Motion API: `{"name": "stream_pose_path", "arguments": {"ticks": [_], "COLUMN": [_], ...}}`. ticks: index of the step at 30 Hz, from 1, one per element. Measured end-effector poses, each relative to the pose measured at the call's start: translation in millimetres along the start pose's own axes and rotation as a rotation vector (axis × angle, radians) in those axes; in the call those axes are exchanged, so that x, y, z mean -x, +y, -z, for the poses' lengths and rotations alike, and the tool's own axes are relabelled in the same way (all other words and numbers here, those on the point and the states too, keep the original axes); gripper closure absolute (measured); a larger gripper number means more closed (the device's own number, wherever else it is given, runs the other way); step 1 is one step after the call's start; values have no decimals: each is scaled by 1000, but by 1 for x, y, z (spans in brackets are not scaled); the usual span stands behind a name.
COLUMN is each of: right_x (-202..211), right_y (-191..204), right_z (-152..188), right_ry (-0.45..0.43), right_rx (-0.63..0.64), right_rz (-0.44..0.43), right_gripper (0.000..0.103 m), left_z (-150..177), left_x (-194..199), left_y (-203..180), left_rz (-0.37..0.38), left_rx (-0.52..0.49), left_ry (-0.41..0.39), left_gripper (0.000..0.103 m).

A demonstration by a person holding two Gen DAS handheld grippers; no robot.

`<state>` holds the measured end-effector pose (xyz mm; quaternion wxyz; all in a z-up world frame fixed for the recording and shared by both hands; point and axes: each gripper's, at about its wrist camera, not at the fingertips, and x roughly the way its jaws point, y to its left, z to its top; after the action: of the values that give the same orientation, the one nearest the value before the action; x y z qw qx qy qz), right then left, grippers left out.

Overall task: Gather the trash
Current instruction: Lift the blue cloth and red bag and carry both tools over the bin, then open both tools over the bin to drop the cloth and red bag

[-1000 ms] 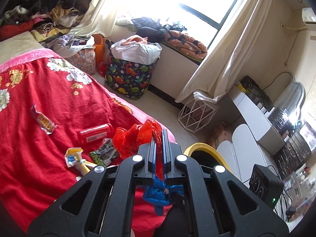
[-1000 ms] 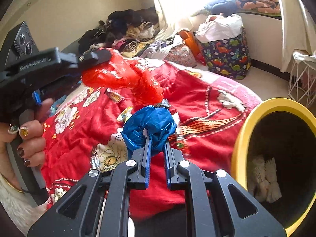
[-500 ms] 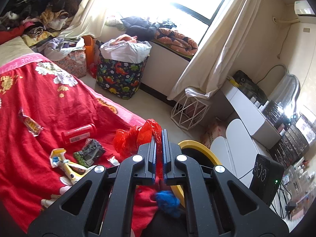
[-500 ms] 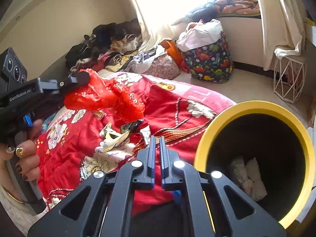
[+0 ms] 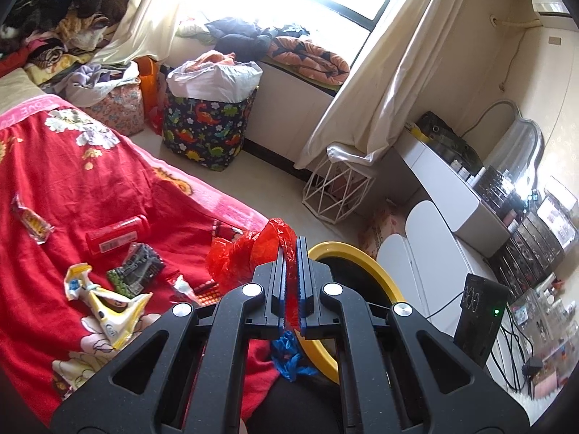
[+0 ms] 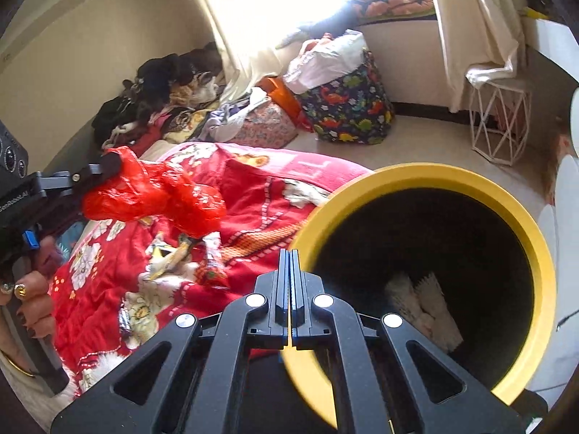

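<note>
My left gripper (image 5: 291,249) is shut on a crumpled red plastic bag (image 5: 249,249), held above the bed's edge beside the yellow-rimmed bin (image 5: 365,264). In the right wrist view the same left gripper (image 6: 108,164) holds the red bag (image 6: 155,195) over the bed. My right gripper (image 6: 290,253) is shut with nothing between its fingers, at the bin's (image 6: 470,184) near rim. White crumpled paper (image 6: 419,296) lies inside the bin. A blue plastic bag (image 5: 289,358) lies low beside the bin. Wrappers (image 5: 108,307) and a red tube (image 5: 115,235) lie on the red bedspread (image 5: 54,181).
A dinosaur-print laundry bag (image 5: 206,123) and a white wire basket (image 5: 336,191) stand on the floor by the window. A white desk (image 5: 452,188) and a black device with cables (image 5: 477,311) are at the right. Clothes are piled at the bed's head.
The blue bag has left my right gripper, which has shut empty and moved to the bin's rim. My left gripper has carried the red bag toward the bin.
</note>
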<state>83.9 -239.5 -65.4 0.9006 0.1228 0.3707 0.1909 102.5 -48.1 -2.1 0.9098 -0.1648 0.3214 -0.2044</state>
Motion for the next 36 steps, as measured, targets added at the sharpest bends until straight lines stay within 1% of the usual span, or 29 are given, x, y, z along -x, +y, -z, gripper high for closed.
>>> {"name": "stream_pose_path", "arguments": {"ticks": [6, 19, 36], "right_x": [4, 13, 33], "right_y": [-25, -61, -108], "right_z": [7, 10, 17], "right_ry": [7, -8, -46], "right_rx": [-45, -120, -213], "right_rz": [47, 105, 182], "right_gripper": [102, 102, 102], "left_z": [1, 10, 42], "left_x": [-10, -34, -87], "left_y": [-17, -60, -99], "left_rz": [31, 102, 162], "left_rx": [-28, -108, -184], "left_ry": [18, 76, 221], "left_gripper": [101, 101, 101]}}
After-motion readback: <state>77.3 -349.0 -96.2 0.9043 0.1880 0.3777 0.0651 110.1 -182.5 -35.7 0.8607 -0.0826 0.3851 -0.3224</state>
